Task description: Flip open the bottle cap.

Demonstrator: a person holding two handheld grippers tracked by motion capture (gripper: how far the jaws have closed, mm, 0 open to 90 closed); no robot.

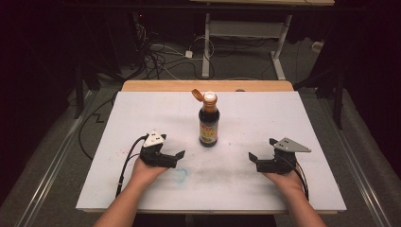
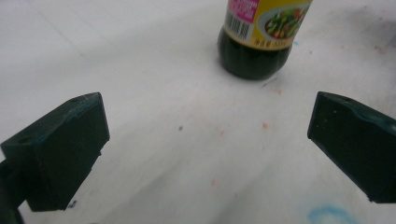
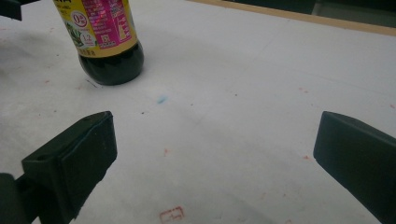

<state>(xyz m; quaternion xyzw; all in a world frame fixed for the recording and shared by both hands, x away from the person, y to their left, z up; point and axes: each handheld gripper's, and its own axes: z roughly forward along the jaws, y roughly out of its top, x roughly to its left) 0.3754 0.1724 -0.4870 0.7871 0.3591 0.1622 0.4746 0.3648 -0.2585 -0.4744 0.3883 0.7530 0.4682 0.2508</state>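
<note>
Bottle (image 1: pixel 208 124) of dark sauce stands upright on the white table (image 1: pixel 283 118), flip cap hinged open, between left gripper (image 1: pixel 176 157) and right gripper (image 1: pixel 255 160), both spread apart.

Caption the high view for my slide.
Open-capped sauce bottle stands upright on white table between two open hand-held grippers, left and right.

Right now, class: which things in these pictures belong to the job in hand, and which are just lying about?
In the job:
- sauce bottle, upright, orange flip cap open
- left gripper, open
- right gripper, open

Lying about:
- white table
- cables on the floor
- desk frame behind
</note>
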